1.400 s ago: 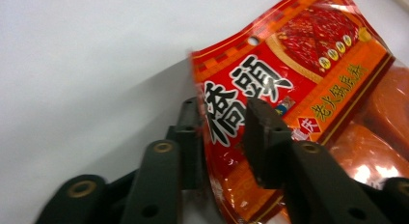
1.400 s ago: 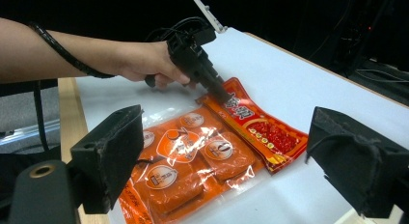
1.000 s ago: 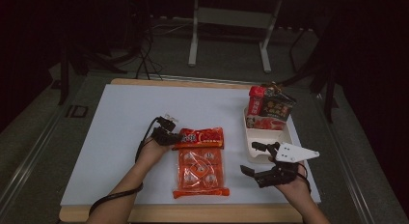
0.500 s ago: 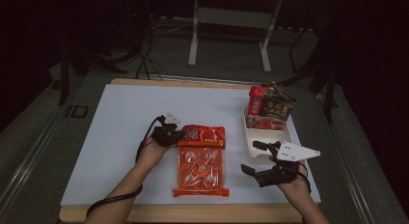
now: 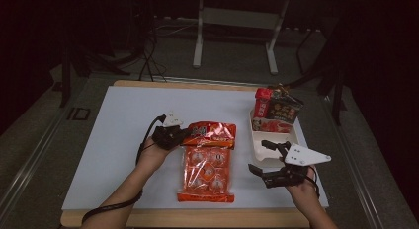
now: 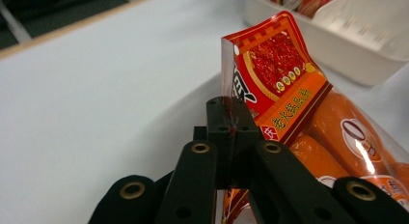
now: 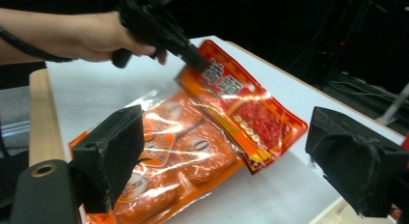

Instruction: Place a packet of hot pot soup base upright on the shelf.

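The left gripper (image 6: pixel 230 119) is clamped on the top corner of the bag (image 5: pixel 206 162) to lift it off the desk's (image 5: pixel 118 140) near-middle; the right gripper (image 7: pixel 241 156) waits beside it, jaws wide, ready to help.

Orange snack pack (image 5: pixel 206 166) flat on table, top edge lifted, apparently.

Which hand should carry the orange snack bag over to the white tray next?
Left. The left gripper is already shut on the orange snack bag at its top edge, lifting it. The right gripper hangs open beside the white tray, holding nothing.
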Tool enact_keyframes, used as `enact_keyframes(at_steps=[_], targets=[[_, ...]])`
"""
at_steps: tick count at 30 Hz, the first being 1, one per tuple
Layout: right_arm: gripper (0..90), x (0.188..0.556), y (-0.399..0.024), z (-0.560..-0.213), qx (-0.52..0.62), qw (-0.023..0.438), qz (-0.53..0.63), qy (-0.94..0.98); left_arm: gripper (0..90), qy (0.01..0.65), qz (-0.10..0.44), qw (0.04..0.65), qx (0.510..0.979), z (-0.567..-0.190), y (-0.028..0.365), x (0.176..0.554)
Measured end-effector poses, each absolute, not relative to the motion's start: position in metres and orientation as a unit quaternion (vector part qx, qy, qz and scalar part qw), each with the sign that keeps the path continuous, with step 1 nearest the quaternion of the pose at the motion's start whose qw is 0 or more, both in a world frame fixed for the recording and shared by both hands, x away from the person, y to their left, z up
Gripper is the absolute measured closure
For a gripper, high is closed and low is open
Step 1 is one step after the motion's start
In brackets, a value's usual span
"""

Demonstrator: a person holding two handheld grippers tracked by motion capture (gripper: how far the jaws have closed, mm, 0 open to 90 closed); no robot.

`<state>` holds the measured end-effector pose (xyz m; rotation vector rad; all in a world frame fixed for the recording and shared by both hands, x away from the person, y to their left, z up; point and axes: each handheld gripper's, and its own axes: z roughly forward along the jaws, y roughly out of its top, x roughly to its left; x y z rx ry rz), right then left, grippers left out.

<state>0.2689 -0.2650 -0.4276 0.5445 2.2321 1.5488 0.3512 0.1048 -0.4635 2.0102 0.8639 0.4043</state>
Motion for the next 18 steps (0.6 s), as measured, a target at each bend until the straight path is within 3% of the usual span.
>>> enact_keyframes(at_steps=[11,18], targets=[[10.7,0.273,-0.262,-0.428,0.225,0.151,0.546,0.792,90.0,0.306,0.171,0.480,0.804,-0.440,0.107,0.333],[10.7,0.275,-0.263,-0.429,0.240,0.155,0.548,0.786,90.0,0.265,0.169,0.516,0.797,-0.429,0.109,0.322]])
